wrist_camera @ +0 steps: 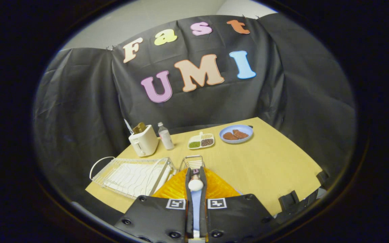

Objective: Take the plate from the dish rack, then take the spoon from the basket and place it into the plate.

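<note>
Here the spoon [195, 185] is sitting between the two fingers of the claw [196, 175], its smooth, rounded pale bowl showing in the narrow gap near the fingertips. The fingers are standing close together with the spoon between them, so the claw is narrow and seems to be gripping it, though the contact itself is hard to see. Directly under the fingers the plate [214, 185] is lying on the bench [268, 162]; it is orange, glossy and ribbed, like translucent plastic. Just beyond the fingertips a small wire basket [192, 162] is standing, and what it is holding I cannot tell. Beside the plate the dish rack [130, 173] is resting, made of thin white wire with a curved handle. Farther away on the pale wooden bench a boxy cream toaster [144, 141] is carrying a brown slice, and a small bottle [165, 136] is standing just beside it. A white divided tray [201, 140] is holding green and dark beans, and a round blue dish [236, 134] is holding brown pieces of food.
</note>
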### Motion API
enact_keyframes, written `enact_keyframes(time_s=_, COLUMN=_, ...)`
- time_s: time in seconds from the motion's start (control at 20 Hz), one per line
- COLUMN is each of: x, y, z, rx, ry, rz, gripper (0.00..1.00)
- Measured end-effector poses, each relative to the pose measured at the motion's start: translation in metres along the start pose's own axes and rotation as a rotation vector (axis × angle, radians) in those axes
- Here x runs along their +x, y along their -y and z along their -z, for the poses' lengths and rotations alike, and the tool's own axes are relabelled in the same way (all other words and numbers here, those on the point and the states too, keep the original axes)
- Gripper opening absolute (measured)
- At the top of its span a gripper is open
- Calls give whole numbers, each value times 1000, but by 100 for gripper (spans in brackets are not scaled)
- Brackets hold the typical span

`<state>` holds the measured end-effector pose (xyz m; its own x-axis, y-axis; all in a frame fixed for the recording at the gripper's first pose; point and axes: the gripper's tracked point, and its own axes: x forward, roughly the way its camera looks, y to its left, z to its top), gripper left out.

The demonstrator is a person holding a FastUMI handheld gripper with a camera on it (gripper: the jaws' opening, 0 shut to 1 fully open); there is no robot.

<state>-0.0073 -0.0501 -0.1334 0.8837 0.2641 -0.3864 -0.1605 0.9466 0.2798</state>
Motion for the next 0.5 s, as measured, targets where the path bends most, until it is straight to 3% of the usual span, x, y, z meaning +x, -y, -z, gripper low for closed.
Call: enact_keyframes(time_s=0.5, x=-12, y=33, z=61, rx=61, ry=-94, rz=31, gripper=9)
